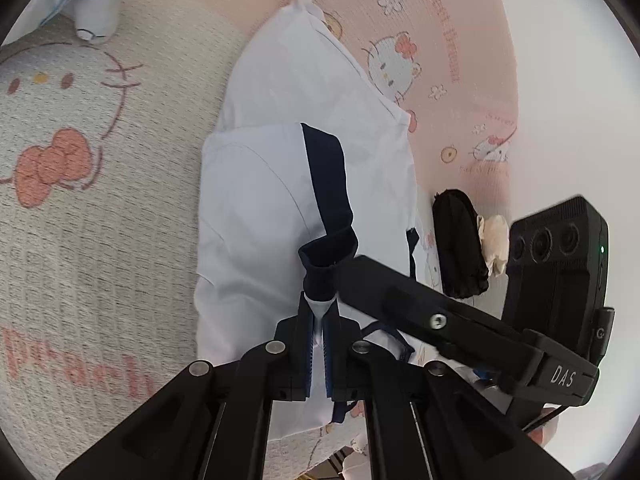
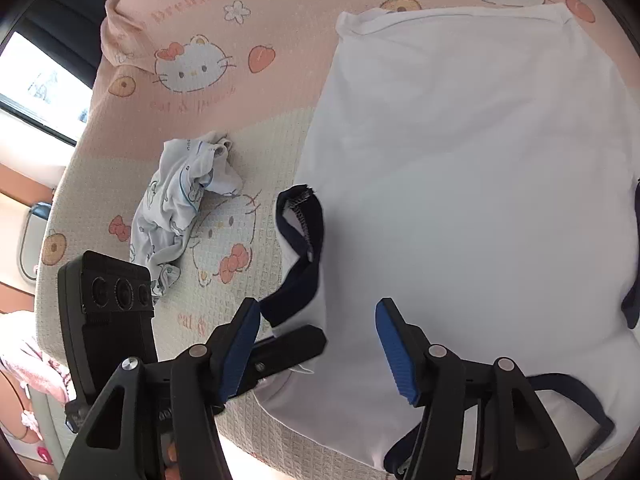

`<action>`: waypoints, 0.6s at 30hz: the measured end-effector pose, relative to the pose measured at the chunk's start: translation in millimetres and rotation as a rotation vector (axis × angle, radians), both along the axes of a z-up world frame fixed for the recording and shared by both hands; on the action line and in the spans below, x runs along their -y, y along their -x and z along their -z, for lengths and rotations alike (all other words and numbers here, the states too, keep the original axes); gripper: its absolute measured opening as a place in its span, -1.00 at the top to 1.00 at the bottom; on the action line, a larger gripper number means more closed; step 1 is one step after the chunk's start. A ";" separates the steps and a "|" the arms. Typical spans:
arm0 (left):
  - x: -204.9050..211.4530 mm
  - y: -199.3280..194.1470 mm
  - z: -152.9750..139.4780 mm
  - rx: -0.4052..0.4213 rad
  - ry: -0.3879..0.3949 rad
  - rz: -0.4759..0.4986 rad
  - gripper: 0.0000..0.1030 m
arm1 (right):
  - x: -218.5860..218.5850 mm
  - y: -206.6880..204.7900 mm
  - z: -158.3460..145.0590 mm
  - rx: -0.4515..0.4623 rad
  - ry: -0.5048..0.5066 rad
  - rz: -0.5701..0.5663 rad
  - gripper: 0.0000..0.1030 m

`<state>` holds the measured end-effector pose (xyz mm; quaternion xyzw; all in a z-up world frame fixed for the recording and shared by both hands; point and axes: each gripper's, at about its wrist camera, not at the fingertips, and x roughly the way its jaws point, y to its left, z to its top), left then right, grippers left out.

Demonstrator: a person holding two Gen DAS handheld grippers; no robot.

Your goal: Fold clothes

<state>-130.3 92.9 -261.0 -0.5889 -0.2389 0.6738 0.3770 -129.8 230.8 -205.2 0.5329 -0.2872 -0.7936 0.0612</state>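
A white T-shirt with navy trim (image 1: pixel 280 184) lies on a Hello Kitty bed cover (image 1: pixel 68 208). My left gripper (image 1: pixel 319 308) is shut on the shirt's sleeve, just behind the navy cuff (image 1: pixel 326 256). In the right wrist view the same shirt (image 2: pixel 460 184) is spread flat, its navy-cuffed sleeve (image 2: pixel 298 248) lifted at its left edge by the left gripper's finger (image 2: pixel 292 346). My right gripper (image 2: pixel 318 336) is open and empty, low over the shirt's near edge. The navy collar (image 2: pixel 576 396) shows at the bottom right.
A crumpled white printed garment (image 2: pixel 180 204) lies left of the shirt. A black rolled item (image 1: pixel 460 240) with a beige piece (image 1: pixel 494 240) sits right of the shirt. A white and blue garment (image 1: pixel 96 4) lies at the far left. The bed's edge runs along the right.
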 end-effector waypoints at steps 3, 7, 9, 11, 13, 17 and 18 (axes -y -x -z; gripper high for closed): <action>-8.5 -4.1 0.4 -0.009 0.025 0.018 0.95 | 4.0 3.9 6.5 0.020 0.015 -0.007 -0.23; -17.8 -8.1 6.6 0.001 0.057 0.045 0.95 | 10.0 8.2 17.4 0.054 0.011 -0.027 -0.23; -22.1 -9.2 11.2 0.016 0.067 0.054 0.95 | 12.5 8.2 20.8 0.069 0.017 -0.036 -0.27; -26.2 -10.1 14.6 0.021 0.076 0.059 0.95 | 14.3 9.4 23.4 0.073 0.005 -0.040 -0.28; -26.8 -11.0 17.0 0.026 0.075 0.054 0.95 | 15.2 10.3 26.1 0.074 -0.004 -0.042 -0.28; -24.8 -14.8 15.7 0.009 0.079 0.029 0.95 | 13.8 10.4 31.1 0.059 0.004 -0.035 -0.28; -24.2 -17.6 10.8 -0.025 0.098 0.014 0.95 | 13.7 10.6 32.0 0.053 0.007 -0.034 -0.22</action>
